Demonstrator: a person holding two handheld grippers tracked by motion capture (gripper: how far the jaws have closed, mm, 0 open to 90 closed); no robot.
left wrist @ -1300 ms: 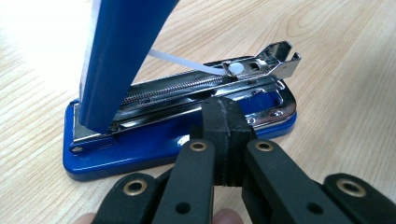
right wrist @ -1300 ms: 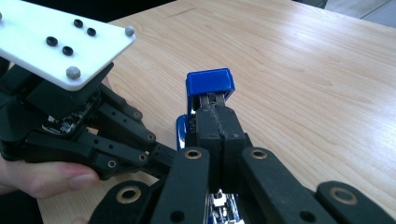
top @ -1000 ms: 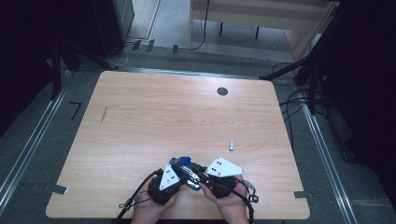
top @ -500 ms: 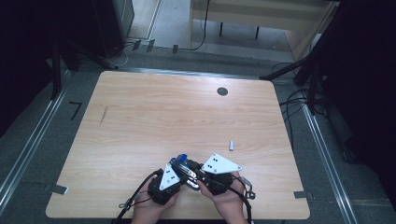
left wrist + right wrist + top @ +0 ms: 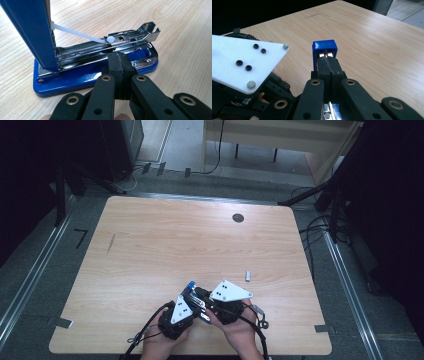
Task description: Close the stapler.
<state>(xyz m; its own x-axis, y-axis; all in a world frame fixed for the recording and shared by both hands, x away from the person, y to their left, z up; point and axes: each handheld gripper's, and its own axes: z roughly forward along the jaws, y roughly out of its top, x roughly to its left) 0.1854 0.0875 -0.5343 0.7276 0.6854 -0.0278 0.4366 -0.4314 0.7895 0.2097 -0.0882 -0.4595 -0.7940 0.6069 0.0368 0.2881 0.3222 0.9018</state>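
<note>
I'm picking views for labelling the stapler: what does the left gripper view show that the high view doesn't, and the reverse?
Left gripper view alone: the stapler swung open, its chrome staple channel and white pusher rod bare.

High view alone: a small grey cylinder lying right of the grippers, and a dark round hole near the table's far edge.

Both: the blue stapler on the wooden table, with the left gripper at it.

Blue stapler (image 5: 95, 72) sits flat on wooden table (image 5: 175, 245), lower centre of high view, near front edge. Lid swung open, standing nearly upright at upper left of left gripper view; chrome staple magazine exposed, white plastic pusher rod running across it.
</note>
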